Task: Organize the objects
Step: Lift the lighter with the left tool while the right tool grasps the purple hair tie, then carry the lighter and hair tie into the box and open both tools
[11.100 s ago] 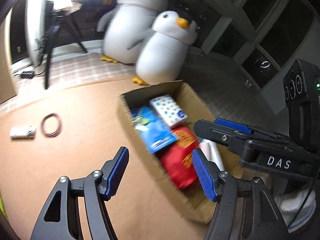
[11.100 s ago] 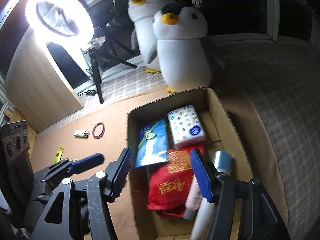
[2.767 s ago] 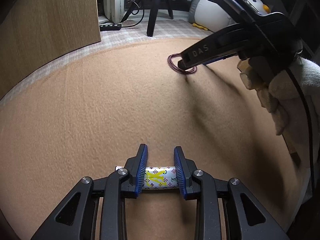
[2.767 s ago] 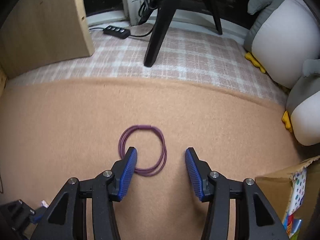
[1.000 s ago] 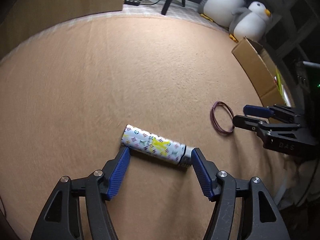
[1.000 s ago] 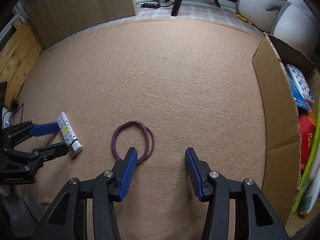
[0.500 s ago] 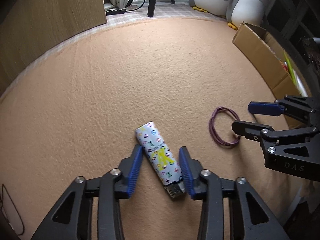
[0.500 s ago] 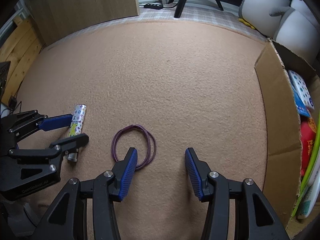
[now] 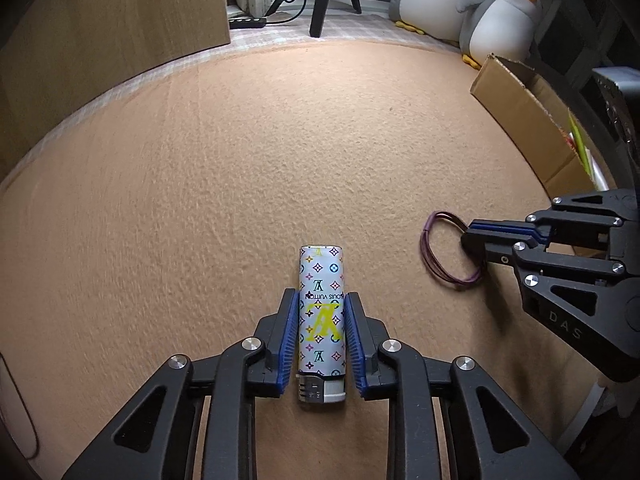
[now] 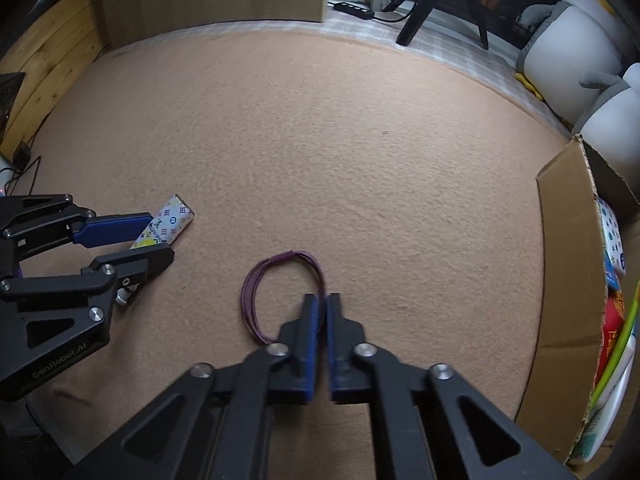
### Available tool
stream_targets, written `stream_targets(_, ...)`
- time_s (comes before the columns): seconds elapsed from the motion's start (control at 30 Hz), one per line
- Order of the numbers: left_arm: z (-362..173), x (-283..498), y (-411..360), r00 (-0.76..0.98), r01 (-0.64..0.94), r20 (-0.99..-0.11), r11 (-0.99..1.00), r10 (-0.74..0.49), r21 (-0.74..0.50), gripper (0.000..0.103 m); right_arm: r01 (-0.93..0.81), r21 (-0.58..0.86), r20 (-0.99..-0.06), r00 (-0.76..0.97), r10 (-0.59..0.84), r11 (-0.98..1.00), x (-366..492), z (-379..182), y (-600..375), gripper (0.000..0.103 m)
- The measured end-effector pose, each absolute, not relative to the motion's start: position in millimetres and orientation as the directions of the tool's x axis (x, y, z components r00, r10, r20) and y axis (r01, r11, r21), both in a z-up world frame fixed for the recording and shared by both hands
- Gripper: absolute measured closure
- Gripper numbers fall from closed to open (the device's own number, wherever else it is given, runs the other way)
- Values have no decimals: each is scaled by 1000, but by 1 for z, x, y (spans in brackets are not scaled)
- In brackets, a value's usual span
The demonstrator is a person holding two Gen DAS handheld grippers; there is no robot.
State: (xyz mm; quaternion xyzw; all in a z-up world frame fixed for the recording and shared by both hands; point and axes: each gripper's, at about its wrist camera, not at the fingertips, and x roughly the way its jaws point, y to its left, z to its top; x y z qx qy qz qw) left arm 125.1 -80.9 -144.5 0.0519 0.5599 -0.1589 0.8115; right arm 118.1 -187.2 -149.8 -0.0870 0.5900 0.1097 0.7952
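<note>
the tan carpet (image 9: 280, 152) is filling most of both views and serving as the work surface, with the loose items lying on it well apart from the storage spot. the cardboard box (image 10: 568, 280) is sitting open at the right edge of the carpet, already holding a few packets, so it is likely where the remaining loose things are meant to go. two plush penguins (image 9: 472, 12) are sitting beyond the carpet, behind the box, and are playing no part here.

the left gripper (image 9: 322, 336) is lying low on the carpet and clenching the patterned lighter (image 9: 321, 320) across its narrow sides; the lighter is running straight along the fingers, its metal head toward the camera and its far end sticking out past the fingertips. gripping the long flat sides this way is probably keeping it from twisting when lifted.

the right gripper (image 10: 322, 332) is pressing down at the near right arc of the purple hair tie (image 10: 280, 292), which is lying flat on the carpet between the lighter and the box. its jaws are drawn nearly together, seemingly pinching the thin loop, though the strand itself is hidden between the pads, so a firm catch is only a judgement. neither item looks lifted yet.
</note>
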Motion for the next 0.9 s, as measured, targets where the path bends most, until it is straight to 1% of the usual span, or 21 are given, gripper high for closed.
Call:
stream_targets(0.1, -144, 118, -71, 312, 275, -917, 948, -248, -163, 78, -247, 32, -953, 285, 104, 969, 113, -148, -192, 101)
stream_targets(0.2, -143, 113, -65, 309, 244, -909, 947, -278, -207, 78, -214, 66, -942, 308, 131, 975, 107, -142, -201, 101)
stream_targets(0.4, -134, 105, -64, 323, 231, -897, 944, -301, -234, 78, -174, 106, -919, 358, 163, 979, 102, -120, -219, 101)
stream_targets(0.63, -107, 107, -82, 360, 270, -873, 933, -328, -239, 78, -143, 117, -884, 437, 169, 983, 94, -83, -245, 101)
stream_targets(0.9, -71, 122, -144, 384, 374, -833, 892, -399, -254, 78, -62, 96, -850, 515, 114, 993, 81, -47, -306, 101)
